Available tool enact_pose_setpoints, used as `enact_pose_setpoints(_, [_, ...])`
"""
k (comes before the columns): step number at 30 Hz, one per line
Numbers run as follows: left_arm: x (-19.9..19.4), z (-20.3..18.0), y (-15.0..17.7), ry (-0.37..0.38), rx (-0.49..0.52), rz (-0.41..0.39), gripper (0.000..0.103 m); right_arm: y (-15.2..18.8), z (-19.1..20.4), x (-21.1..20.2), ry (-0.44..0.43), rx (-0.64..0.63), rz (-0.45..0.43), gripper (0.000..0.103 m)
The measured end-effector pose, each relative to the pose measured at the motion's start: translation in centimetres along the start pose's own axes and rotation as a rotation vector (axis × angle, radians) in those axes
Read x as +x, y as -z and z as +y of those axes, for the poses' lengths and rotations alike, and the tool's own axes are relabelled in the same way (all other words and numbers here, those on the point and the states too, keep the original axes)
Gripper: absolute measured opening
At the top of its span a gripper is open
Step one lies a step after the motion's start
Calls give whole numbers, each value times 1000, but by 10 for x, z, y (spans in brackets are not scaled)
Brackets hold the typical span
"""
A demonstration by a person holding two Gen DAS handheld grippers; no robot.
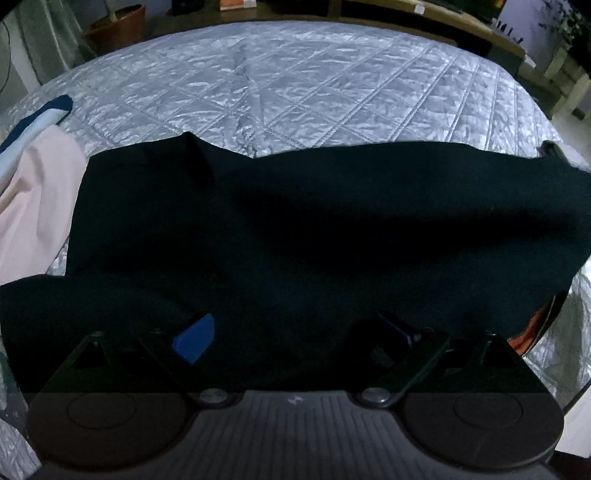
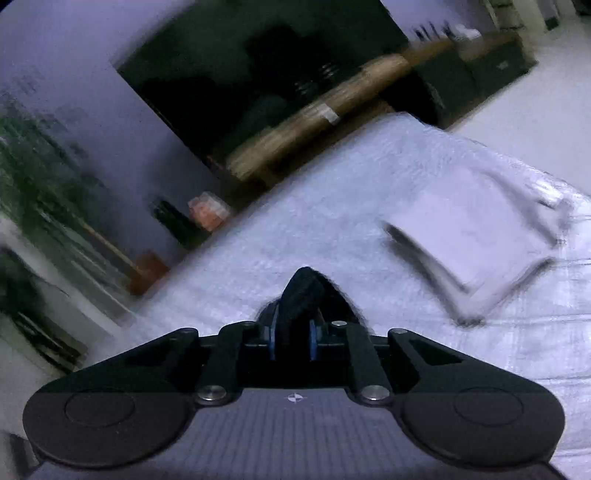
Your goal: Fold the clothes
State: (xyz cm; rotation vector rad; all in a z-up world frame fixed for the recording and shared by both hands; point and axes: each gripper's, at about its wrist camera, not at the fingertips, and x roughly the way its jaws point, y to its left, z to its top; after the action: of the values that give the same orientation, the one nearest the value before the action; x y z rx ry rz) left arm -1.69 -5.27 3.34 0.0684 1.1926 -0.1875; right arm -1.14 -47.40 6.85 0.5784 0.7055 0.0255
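A black garment (image 1: 295, 221) lies spread wide across the quilted silver bed cover (image 1: 295, 81). My left gripper (image 1: 295, 332) hangs just over its near part, pointing steeply down. Its blue pads (image 1: 194, 338) stand far apart and open, with only flat cloth beneath them. In the blurred right wrist view, my right gripper (image 2: 293, 328) is shut on a bunched fold of the black garment (image 2: 301, 291), which sticks up between the two blue pads (image 2: 274, 338). The bed cover (image 2: 332, 229) shows beyond it.
A pale pink garment (image 1: 33, 199) and a blue and white one (image 1: 44, 114) lie at the bed's left edge. A folded white garment (image 2: 476, 236) rests on the bed to the right. A plant pot (image 1: 118, 26) and a wooden shelf (image 2: 314, 122) stand past the bed.
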Motion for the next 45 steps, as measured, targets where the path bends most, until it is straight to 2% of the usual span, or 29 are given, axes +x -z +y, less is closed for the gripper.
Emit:
enact_pose_setpoints(1, [0,-2,1,-3,6,-2,92,2,3,8,107,-84,52,24])
enact_pose_setpoints(3, [-1,-3,2,-3,12,-4,92,10,5,11,176,-161,86,32])
enact_pose_setpoints(5, [0,-3,1,-3,10,-2,92,17,-2,-1,192,-83,43,61])
enact_pose_setpoints(10, [-1,-2,-1,-3,2,-6,92,38,-35,-6,131,151,48,63])
enact_pose_setpoints(14, [2,-4,0,-3,8,-1,92,43,-50,13,21,318,92,66])
enact_pose_setpoints(17, [3,-5,1,-2,15,1,92,43,-44,32,-9,326,110,69])
enact_pose_setpoints(18, [3,-5,0,-1,14,1,92,42,-42,33,-3,322,104,68])
enact_pose_setpoints(19, [3,-5,0,0,14,1,92,41,-41,36,2,319,99,52])
enact_pose_setpoints(20, [3,-5,0,1,13,2,92,41,-41,39,-10,322,103,25])
enact_pose_setpoints(22, [3,-3,-1,2,9,1,92,38,-35,38,-19,307,80,23])
enact_pose_setpoints(24, [3,-1,-2,1,0,0,92,34,-26,24,-65,282,2,22])
enact_pose_setpoints(28, [-2,11,-11,-6,-41,-24,92,43,-10,-18,-77,205,-175,24])
enact_pose_setpoints(30, [-5,20,-19,-25,-69,-54,92,60,-14,-23,52,188,-152,29])
enact_pose_setpoints(31, [-8,26,-24,-40,-84,-73,92,66,-17,-17,162,153,-80,34])
enact_pose_setpoints(32, [-11,33,-28,-55,-101,-91,92,71,-17,-12,255,81,-19,38])
enact_pose_setpoints(33, [-14,41,-33,-71,-119,-110,92,76,-13,-13,317,-6,2,40])
enact_pose_setpoints(35, [-21,60,-42,-90,-168,-136,92,80,-3,-29,384,-109,-40,51])
enact_pose_setpoints(37, [-26,81,-52,-110,-229,-155,92,80,5,-45,438,-143,-90,58])
enact_pose_setpoints(40, [-37,116,-65,-152,-322,-191,92,83,24,-63,496,-251,-154,59])
enact_pose_setpoints(41, [-40,126,-67,-163,-347,-202,92,85,36,-64,482,-322,-163,59])
enact_pose_setpoints(43, [-47,147,-71,-181,-397,-220,93,89,71,-63,326,-476,-151,64])
enact_pose_setpoints(44, [-52,157,-71,-181,-422,-222,93,95,92,-56,219,-550,-110,74])
enact_pose_setpoints(45, [-55,169,-72,-178,-451,-222,93,101,115,-46,119,-625,-56,77])
